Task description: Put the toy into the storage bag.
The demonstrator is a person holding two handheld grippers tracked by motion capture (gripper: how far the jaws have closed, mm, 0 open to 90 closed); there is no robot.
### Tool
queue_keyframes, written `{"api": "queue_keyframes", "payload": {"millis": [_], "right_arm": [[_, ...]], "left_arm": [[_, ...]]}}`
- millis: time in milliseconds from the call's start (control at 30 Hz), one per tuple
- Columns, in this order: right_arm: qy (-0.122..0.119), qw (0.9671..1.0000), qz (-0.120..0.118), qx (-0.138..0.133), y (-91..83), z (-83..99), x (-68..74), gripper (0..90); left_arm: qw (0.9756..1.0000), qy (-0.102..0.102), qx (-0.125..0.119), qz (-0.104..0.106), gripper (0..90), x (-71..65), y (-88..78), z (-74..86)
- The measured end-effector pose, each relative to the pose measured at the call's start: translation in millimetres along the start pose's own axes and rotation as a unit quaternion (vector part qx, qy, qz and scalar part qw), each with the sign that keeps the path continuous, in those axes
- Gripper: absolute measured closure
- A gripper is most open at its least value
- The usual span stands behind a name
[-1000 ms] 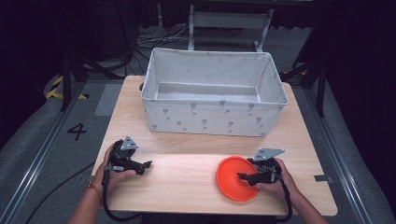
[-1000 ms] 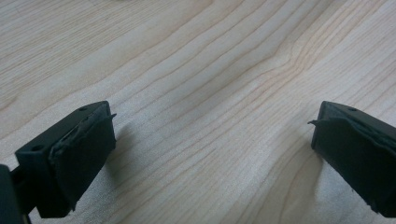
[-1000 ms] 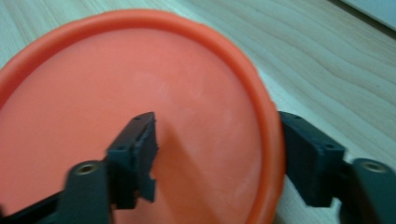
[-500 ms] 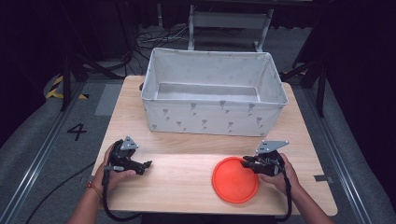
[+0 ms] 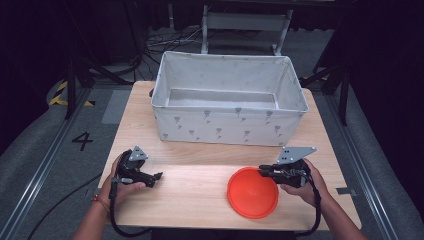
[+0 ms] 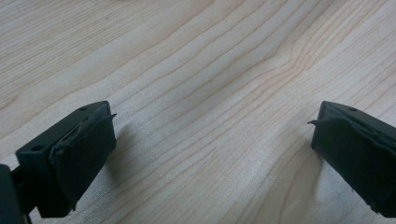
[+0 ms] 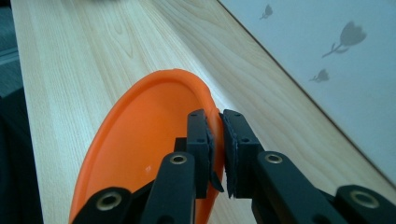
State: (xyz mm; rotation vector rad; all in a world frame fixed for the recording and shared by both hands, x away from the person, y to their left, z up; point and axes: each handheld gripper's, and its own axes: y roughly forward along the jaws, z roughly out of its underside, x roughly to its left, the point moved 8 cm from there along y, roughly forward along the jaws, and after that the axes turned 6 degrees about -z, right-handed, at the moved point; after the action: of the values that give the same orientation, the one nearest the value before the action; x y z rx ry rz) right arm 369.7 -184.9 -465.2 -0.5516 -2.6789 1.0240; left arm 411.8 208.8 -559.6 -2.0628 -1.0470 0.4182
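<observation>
At the near edge of a pale wooden desk (image 5: 200,195), a person is holding a gripper in each hand. The left gripper (image 6: 210,154) is resting low over bare wood at the near left, its jaws standing wide apart with nothing between them. The right gripper (image 7: 217,149) is pinching the rim of an orange plate (image 5: 252,192) at the near right; its jaws are nearly closed, one inside the rim and one outside. The plate is tilting up on that side in the right gripper view, though whether its far edge is touching the desk is hard to tell. Farther back, well apart from the plate, a white fabric bin (image 5: 230,127) printed with small grey tulips is sitting open. The likely step is carrying the plate there. To do it well, the grip should be biting deep on the rim, and the lift should be slow and level, clearing the bin's near wall before lowering.
</observation>
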Motion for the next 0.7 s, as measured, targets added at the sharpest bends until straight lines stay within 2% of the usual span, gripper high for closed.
{"api": "queue_keyframes", "payload": {"millis": [200, 500, 700], "right_arm": [[-0.037, 0.9993, 0.003, 0.009, -16.4, -14.9, 1.5, 82.1], [-0.065, 0.9973, 0.03, 0.017, -43.6, -33.2, -7.7, 82.2], [-0.076, 0.9963, 0.041, 0.003, -70.1, -57.0, -12.4, 82.2]], "left_arm": [[1.0, 0.001, 0.001, 0.0, 0.2, 0.1, -0.1, 0.1], [1.0, 0.001, 0.001, 0.0, 0.2, 0.1, -0.1, 0.1], [1.0, 0.001, 0.0, -0.001, 0.2, 0.3, 0.0, 0.0]]}}
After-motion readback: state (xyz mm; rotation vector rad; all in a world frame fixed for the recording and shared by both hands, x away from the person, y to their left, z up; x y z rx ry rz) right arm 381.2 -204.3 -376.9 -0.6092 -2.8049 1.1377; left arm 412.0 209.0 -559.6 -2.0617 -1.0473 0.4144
